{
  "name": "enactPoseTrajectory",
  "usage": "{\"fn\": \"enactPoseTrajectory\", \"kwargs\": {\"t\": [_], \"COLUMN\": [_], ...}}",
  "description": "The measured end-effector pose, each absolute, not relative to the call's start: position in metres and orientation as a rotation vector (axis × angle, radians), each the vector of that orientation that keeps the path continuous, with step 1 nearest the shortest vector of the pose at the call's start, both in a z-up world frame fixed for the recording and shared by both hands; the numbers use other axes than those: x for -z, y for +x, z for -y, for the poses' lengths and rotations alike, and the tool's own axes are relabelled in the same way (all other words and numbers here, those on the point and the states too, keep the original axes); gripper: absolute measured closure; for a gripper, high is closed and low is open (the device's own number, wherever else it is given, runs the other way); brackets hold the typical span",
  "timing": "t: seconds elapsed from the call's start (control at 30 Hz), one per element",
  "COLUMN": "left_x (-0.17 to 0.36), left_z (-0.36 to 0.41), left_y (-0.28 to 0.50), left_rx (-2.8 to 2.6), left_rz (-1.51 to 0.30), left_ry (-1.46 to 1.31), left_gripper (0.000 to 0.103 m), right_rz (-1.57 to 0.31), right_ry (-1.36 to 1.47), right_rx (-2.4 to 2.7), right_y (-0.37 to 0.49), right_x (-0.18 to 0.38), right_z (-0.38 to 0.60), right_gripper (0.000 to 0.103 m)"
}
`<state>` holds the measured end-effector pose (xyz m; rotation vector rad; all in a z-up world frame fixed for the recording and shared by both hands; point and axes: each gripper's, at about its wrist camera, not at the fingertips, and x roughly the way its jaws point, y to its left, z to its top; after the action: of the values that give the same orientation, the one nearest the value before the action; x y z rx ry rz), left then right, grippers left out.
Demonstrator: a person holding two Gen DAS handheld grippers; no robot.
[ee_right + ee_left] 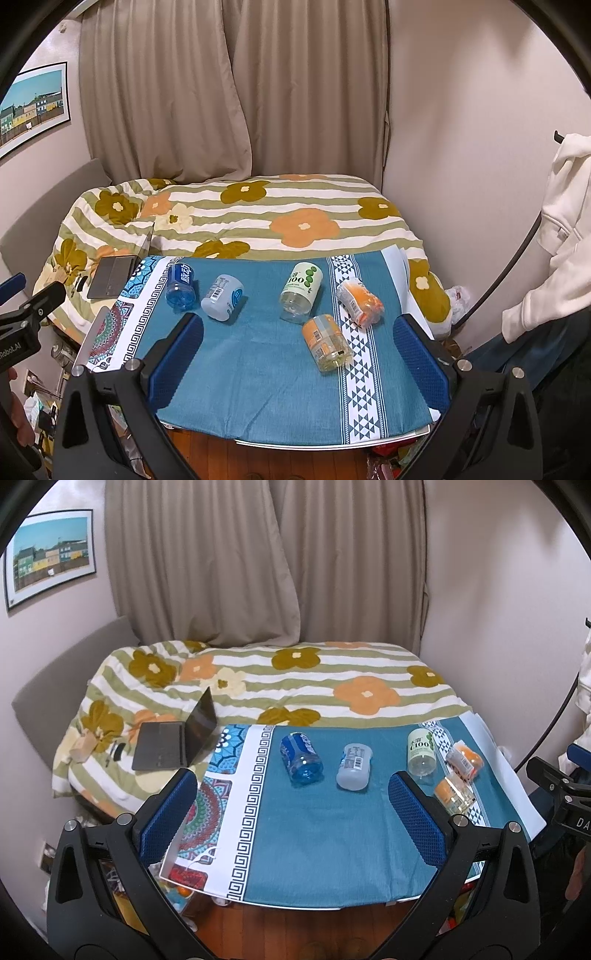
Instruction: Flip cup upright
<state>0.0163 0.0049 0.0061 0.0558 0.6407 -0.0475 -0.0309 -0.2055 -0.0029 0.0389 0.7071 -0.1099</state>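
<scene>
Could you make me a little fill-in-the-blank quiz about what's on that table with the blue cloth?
1. The number of cups lying on the blue cloth is ____.
2. The blue cup lies nearest the ____ on the bed.
3. Both the left gripper and right gripper are ____.
4. The green-dotted cup is lying on its ____.

Missing words: five; laptop; open; side

Five cups are lying on their sides on the table [258, 406] in front of me. Farthest left is sitting the first cup [180, 290], with the second cup [222, 297] just beside it on its right. Well apart to the right is lying the third cup [301, 291]. The fourth cup [359, 302] is resting right of that, and the fifth cup [326, 342] is lying nearer me, between those two. A bed [258, 218] is standing behind the table, a laptop [173, 738] sitting on its left part.
</scene>
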Motion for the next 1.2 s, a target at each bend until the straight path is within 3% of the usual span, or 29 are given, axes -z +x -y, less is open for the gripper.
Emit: {"fn": "enactPoseTrajectory", "kwargs": {"t": [1.2], "left_x": [-0.0010], "left_z": [0.0014], "left_y": [0.0131], "left_rx": [0.039], "left_rz": [-0.643], "left_ry": [0.062], "left_gripper": [0.000], "right_rz": [-0.716], "right_ry": [0.050], "right_rx": [0.109], "right_y": [-0.0330], "right_x": [0.0038], "right_z": [0.2015], "right_gripper": [0.000]}}
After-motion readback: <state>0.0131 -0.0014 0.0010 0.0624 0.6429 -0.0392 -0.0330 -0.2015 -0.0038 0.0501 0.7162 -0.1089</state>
